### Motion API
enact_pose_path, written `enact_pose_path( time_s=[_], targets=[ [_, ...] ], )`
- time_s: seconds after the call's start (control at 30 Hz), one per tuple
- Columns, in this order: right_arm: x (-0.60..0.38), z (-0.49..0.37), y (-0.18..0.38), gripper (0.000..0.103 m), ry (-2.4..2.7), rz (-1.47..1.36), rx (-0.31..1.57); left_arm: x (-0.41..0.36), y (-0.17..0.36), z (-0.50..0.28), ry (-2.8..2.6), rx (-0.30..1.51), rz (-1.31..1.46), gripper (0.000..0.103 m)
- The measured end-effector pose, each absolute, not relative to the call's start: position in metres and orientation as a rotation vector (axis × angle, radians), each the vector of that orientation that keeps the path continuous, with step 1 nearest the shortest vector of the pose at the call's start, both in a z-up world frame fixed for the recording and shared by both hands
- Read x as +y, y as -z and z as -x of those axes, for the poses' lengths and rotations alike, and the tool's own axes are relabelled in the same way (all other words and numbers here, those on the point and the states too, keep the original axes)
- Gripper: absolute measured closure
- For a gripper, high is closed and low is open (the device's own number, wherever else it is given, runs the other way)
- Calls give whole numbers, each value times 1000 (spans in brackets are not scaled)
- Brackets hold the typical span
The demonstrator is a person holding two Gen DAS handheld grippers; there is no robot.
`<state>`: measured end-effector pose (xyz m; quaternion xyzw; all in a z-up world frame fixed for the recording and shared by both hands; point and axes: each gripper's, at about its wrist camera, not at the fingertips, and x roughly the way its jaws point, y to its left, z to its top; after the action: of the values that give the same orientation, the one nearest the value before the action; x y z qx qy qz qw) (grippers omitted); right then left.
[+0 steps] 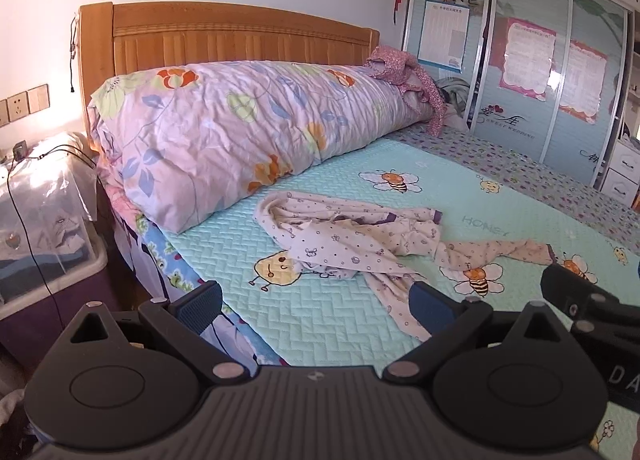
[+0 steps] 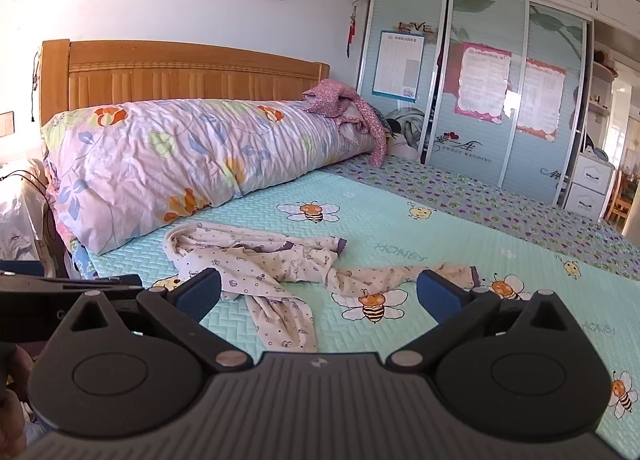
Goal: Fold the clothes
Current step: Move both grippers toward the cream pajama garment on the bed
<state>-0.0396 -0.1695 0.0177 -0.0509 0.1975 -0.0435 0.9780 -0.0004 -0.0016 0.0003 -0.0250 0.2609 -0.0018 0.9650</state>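
Observation:
A crumpled cream garment with small purple prints and purple cuffs (image 1: 360, 240) lies on the mint bee-print bed cover (image 1: 320, 320); it also shows in the right wrist view (image 2: 272, 260). My left gripper (image 1: 316, 306) is open and empty, held above the bed's near edge, short of the garment. My right gripper (image 2: 320, 296) is open and empty, just above the garment's near trailing leg (image 2: 288, 320). The right gripper's body shows at the right edge of the left wrist view (image 1: 592, 300).
A rolled floral quilt (image 1: 240, 131) lies along the wooden headboard (image 1: 224, 35). A pink patterned cloth (image 1: 404, 71) sits on the quilt's far end. A wardrobe with sliding doors (image 1: 528, 79) stands beyond the bed. A plastic storage box (image 1: 44, 227) with cables stands left of the bed.

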Motion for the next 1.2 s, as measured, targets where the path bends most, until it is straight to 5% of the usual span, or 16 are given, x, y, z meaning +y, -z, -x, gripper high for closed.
enact_pose_path(
  time_s=[1.2],
  targets=[
    [-186, 40, -25, 0, 71, 20, 397, 2, 6, -1, 59, 605, 140, 0]
  ],
)
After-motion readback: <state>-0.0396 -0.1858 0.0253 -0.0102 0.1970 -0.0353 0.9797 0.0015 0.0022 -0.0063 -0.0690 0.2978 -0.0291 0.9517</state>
